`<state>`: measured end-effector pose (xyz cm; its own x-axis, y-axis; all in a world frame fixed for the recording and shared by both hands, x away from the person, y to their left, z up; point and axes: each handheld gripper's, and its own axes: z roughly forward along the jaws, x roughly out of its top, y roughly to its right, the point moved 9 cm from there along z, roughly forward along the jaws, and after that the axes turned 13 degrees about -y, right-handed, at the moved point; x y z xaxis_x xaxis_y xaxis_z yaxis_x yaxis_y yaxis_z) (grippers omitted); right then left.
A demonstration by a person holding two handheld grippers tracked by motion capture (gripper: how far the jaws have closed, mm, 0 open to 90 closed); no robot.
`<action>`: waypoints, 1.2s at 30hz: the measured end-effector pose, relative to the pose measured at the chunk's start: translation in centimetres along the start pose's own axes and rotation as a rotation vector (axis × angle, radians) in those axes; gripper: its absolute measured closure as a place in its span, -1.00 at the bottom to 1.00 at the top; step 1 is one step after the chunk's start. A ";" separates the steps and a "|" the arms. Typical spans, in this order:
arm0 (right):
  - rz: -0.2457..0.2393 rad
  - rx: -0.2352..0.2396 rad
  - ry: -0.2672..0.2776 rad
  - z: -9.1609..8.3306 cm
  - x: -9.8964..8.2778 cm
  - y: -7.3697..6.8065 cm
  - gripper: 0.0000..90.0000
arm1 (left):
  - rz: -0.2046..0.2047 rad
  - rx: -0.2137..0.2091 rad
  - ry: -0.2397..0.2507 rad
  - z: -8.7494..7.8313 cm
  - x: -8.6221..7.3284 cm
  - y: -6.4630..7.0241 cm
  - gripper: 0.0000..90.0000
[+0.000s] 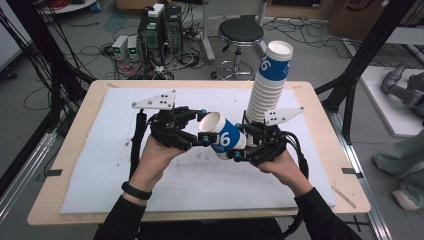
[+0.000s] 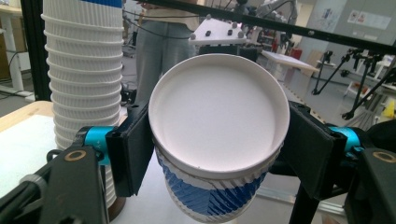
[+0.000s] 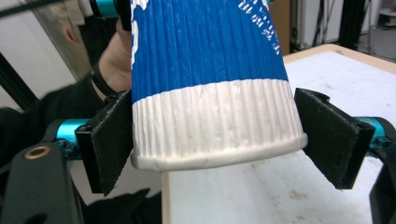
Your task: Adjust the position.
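Even, diffuse indoor light fills all three views, bright without harshness. In the high view the white mat on the desk (image 1: 150, 200) is pale and flat, with only faint soft shadows under the hands near the held cup (image 1: 223, 136); detail is soft and somewhat pixelated, and the frame posts bend slightly toward the edges. In the left gripper view the cup's white inside looks smooth and mildly washed out, while the room behind it is blurred. In the right gripper view the ribbed cup wall is sharp, the sleeve and hand beyond it dim and out of focus.
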<state>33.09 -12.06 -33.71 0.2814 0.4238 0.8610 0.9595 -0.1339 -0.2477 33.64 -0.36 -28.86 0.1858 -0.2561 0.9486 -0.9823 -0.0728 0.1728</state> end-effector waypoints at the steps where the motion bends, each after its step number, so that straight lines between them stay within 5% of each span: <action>1: 0.001 -0.002 0.001 0.1 0.0 0.0 -0.65 | 0.000 -0.004 0.005 0.0 0.0 0.0 -0.34; 14: -0.007 0.006 -0.027 0.3 -0.3 0.2 -0.58 | -0.011 0.001 -0.006 0.3 -0.3 0.0 -0.34; 24: -0.013 -0.003 -0.192 0.5 -1.5 0.5 -0.55 | -0.001 0.031 -0.242 0.5 -1.9 0.2 -0.53; 28: -0.024 -0.013 -0.238 0.6 -1.9 0.5 -0.55 | 0.006 0.050 -0.298 0.7 -2.4 0.0 -0.53; 32: -0.027 -0.014 -0.258 0.6 -2.0 0.5 -0.56 | 0.010 0.043 -0.309 0.7 -2.5 0.0 -0.35; 36: -0.026 -0.027 -0.223 0.4 -1.6 0.6 -0.63 | 0.004 0.040 -0.255 0.6 -2.0 -0.1 -0.35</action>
<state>33.18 -12.45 -35.42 0.2544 0.6144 0.7468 0.9668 -0.1426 -0.2120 33.42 -0.43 -30.94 0.1867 -0.4907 0.8511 -0.9823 -0.1076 0.1534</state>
